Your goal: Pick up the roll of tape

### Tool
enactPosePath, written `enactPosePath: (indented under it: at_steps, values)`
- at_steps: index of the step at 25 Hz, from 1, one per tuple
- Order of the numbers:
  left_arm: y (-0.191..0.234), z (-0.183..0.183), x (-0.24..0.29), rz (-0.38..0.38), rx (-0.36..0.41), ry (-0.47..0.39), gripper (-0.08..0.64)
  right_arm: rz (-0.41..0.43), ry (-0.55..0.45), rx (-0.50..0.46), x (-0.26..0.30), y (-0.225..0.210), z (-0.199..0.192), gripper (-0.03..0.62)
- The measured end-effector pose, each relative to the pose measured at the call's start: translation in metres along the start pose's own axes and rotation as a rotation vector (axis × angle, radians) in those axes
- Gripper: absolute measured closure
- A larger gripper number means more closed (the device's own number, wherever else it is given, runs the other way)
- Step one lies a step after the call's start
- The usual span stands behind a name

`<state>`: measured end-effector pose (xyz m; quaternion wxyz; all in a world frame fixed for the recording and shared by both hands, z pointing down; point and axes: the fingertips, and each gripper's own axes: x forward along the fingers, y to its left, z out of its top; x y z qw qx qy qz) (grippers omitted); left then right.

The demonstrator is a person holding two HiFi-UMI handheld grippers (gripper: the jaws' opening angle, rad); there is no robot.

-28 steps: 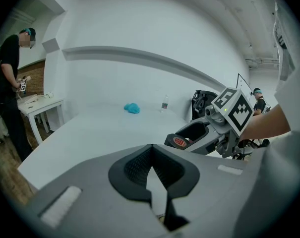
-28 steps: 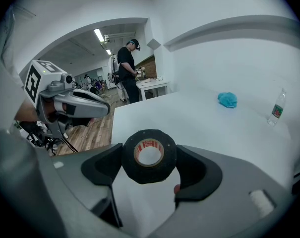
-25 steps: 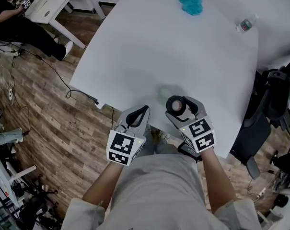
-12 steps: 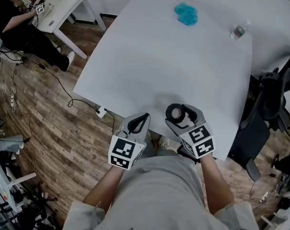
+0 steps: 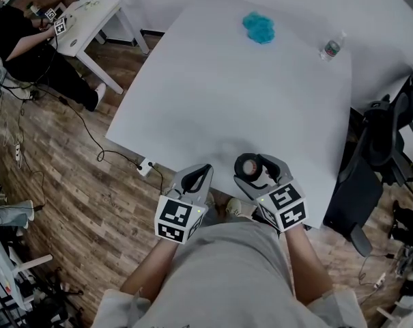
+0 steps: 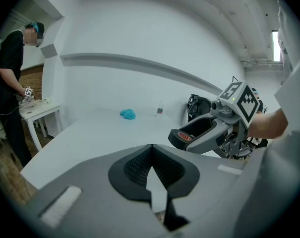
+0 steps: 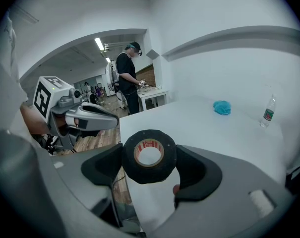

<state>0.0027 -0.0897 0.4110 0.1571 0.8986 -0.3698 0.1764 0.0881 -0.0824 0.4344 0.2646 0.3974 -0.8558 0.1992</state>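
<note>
Matt black tape [image 7: 149,156], pale card core printed red. Smooth matt white table [image 5: 261,101]. Grained wood floor [image 5: 69,183] at 9 o'clock. Fluffy teal cloth [image 5: 259,27] at 12; clear plastic bottle [image 5: 331,48] at 1. Ribbed black pads [image 6: 137,165] on matt grey left gripper [image 6: 152,147].

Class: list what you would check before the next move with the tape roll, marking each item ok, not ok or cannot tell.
1. The tape roll sits between the jaws of the right tool, both touching it: ok.
2. The roll is off the table, judging by the left gripper view: ok.
3. The left tool is shut and empty: ok.
4. The two tools are apart: ok.
5. The cloth and bottle lie at the far side, away from both tools: ok.
6. The grip is tight enough not to slip: cannot tell.
</note>
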Motion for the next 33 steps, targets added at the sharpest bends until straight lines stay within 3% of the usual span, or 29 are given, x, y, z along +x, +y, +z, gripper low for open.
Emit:
enactPosePath:
  at_steps: [33]
  values:
    - [-0.01, 0.018, -0.001, 0.01, 0.025, -0.037, 0.541, 0.034, -0.01, -0.023, -0.008, 0.002, 0.0, 0.249]
